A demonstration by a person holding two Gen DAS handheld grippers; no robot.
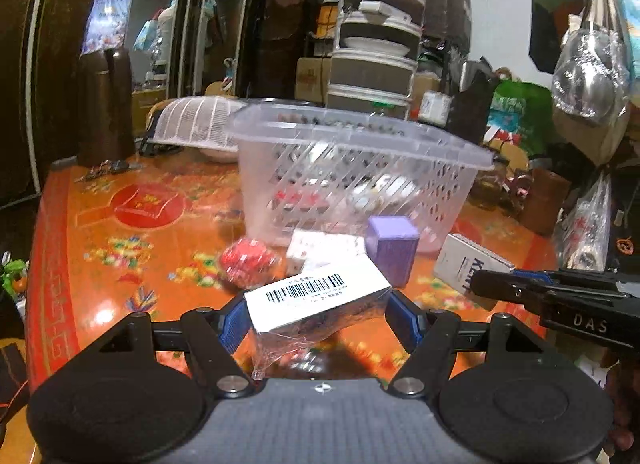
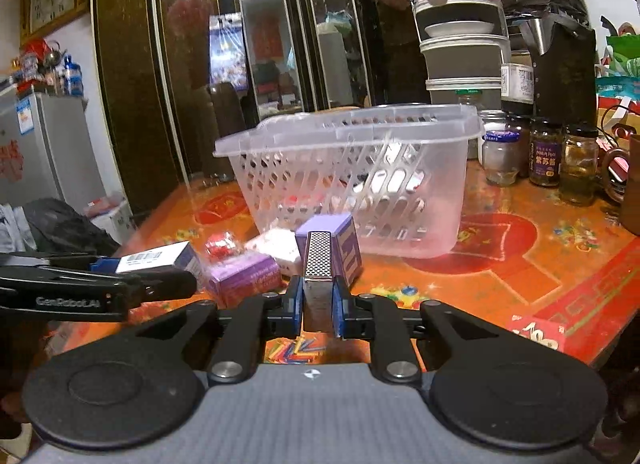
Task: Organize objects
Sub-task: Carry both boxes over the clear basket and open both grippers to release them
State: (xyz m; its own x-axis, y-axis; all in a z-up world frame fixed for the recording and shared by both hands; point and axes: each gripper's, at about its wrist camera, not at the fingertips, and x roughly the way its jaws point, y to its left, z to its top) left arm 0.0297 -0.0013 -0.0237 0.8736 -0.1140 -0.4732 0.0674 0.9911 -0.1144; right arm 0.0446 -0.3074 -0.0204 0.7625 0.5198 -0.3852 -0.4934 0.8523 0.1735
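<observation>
both grippers loaded, basket ahead

mid-carry, by the look of it: two items lifted, neither yet dropped. in the left wrist view, left gripper (image 1: 318, 314) clamped on a white barcoded box (image 1: 320, 296) wrapped in clear film, low centre of frame, raised off the orange table (image 1: 120, 248). in the right wrist view, right gripper (image 2: 317, 306) closed tight on a narrow silver-topped box (image 2: 318, 264), centre of frame, end-on to the camera.

clear slotted basket (image 1: 352, 180) at mid-frame in both views, already holding a few small things, too blurred through the slots to name. loose on the table in front of it: purple box (image 1: 394, 246), red round object (image 1: 248, 262), white packet (image 1: 324, 246); a second purple box (image 2: 244, 278) lying flat, lower left of the right wrist view.

next move, likely: raise each load above the basket rim, carry over the opening, then release, one side at a time to avoid clashing. film on the barcoded box could slip or snag.
</observation>
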